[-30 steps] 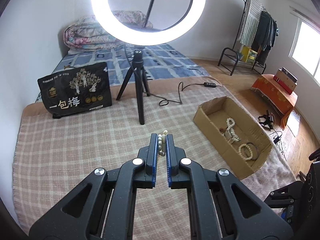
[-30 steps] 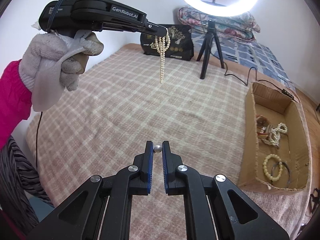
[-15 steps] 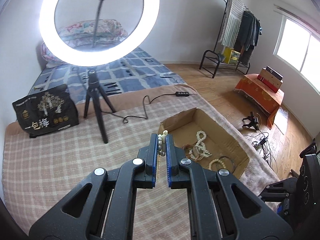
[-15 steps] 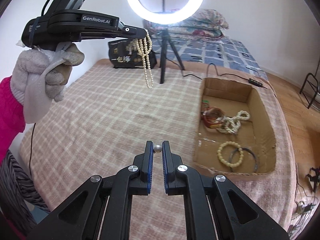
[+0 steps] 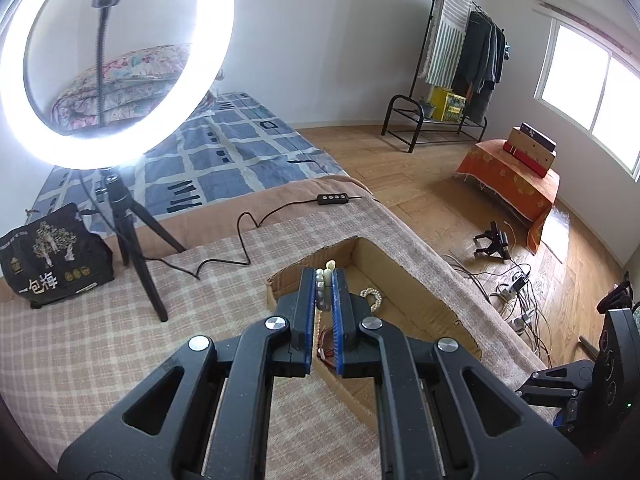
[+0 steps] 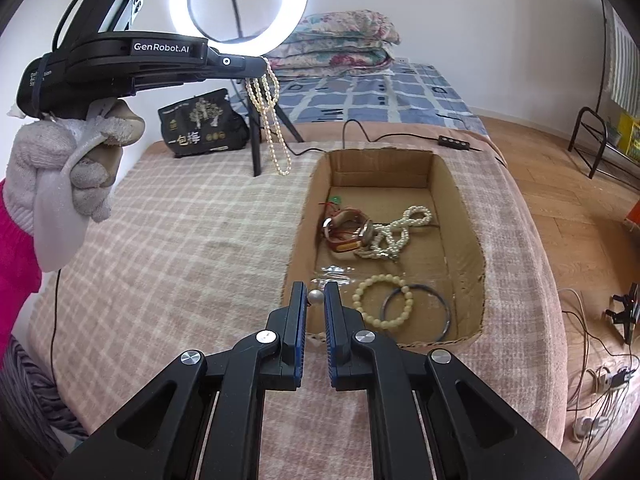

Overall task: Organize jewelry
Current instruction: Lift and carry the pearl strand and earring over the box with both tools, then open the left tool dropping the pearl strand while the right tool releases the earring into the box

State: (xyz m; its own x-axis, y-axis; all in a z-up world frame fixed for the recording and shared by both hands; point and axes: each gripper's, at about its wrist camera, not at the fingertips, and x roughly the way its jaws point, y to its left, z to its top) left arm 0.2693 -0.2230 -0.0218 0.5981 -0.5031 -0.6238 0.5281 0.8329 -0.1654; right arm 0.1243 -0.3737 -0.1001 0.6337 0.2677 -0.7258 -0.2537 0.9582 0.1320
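Observation:
My left gripper (image 5: 324, 276) is shut on a long pearl necklace (image 5: 322, 280). In the right wrist view the left gripper (image 6: 256, 65) is held high at upper left, and the necklace (image 6: 269, 120) hangs from it in loops over the blanket, just left of the cardboard box (image 6: 466, 216). My right gripper (image 6: 316, 294) is shut on a small silver bead earring (image 6: 315, 296) at the box's near left corner. The box (image 5: 448, 312) holds a pearl strand (image 6: 400, 228), a brown watch (image 6: 346, 228), a bead bracelet (image 6: 382, 300) and a dark bangle (image 6: 416, 312).
The box rests on a checked blanket (image 6: 192, 248) on a bed. A ring light on a tripod (image 5: 128, 216) and a black snack bag (image 5: 52, 264) stand at the far left. A cable with a remote (image 5: 334, 199) runs behind the box. The bed's edge drops to wood floor on the right.
Both grippers have moved right toward the box. The left gripper with the hanging necklace is now close to the box's far left side. The right gripper now reaches the box's near corner.

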